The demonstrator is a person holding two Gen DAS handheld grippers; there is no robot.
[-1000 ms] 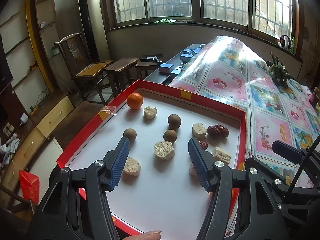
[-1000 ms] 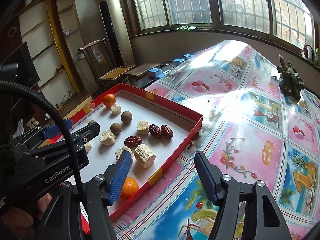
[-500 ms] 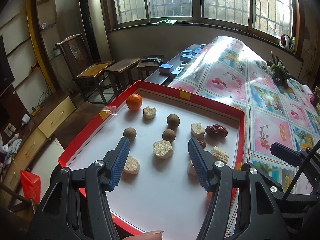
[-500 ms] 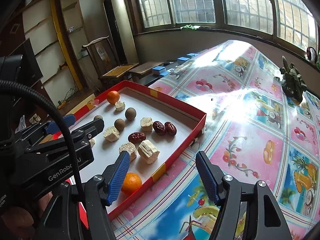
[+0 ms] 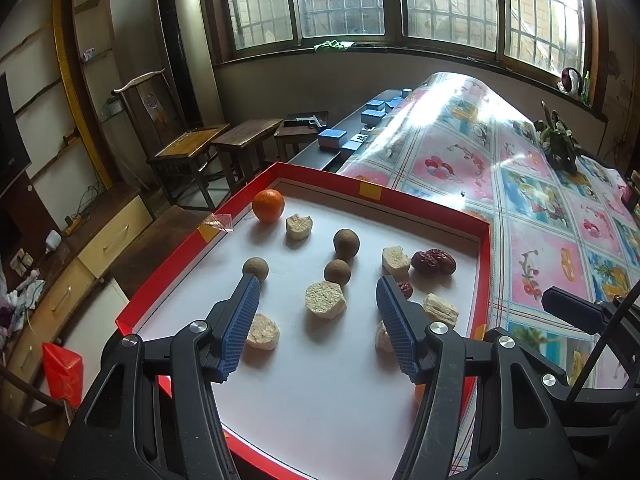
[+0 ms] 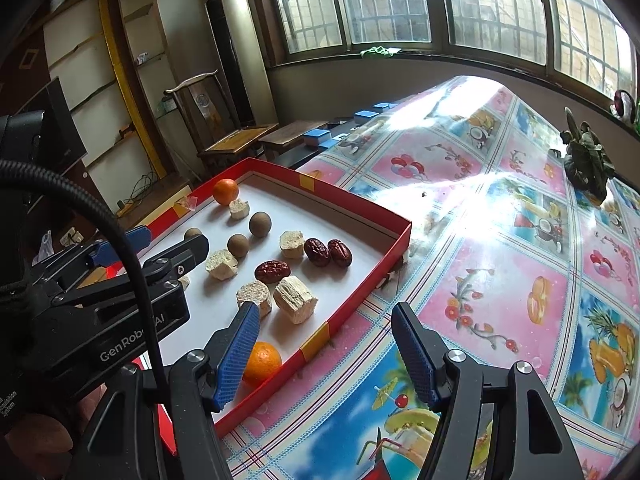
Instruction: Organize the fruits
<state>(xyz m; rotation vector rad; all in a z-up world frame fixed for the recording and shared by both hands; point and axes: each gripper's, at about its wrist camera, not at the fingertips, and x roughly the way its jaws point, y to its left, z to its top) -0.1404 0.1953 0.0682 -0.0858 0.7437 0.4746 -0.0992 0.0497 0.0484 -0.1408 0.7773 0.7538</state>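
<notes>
— Red-walled tray (image 6: 352, 304) at the tabletop's (image 6: 500, 280) left edge, everything loose on its white floor. Sorted yet?

— Barely, by the look of it. One orange (image 5: 268, 205) off in the tray's far left corner, the other orange (image 6: 262, 362) down by the near right wall, so well apart. Three brown round fruits (image 5: 346, 242) scattered through the middle, pale cut chunks (image 5: 325, 299) mixed in among them.

— Anything grouped at all?

— Only the red dates (image 6: 328, 252): two side by side near the right wall, a third (image 6: 272, 271) just beside them. Could be chance, though. No dividers or separate bowls to be seen.

— And the tools?

— Left hand-held gripper (image 5: 316, 320) spread, hovering over the tray's middle, nothing between its blue pads (image 5: 240, 328). Right hand-held gripper (image 6: 324, 354) likewise spread and empty, straddling the tray's near right wall, left pad next to the near orange but not clearly touching.

— So what remains?

— Practically all of it, judging from this: oranges together, brown fruits together, chunks gathered. Not one piece lifted so far.
</notes>
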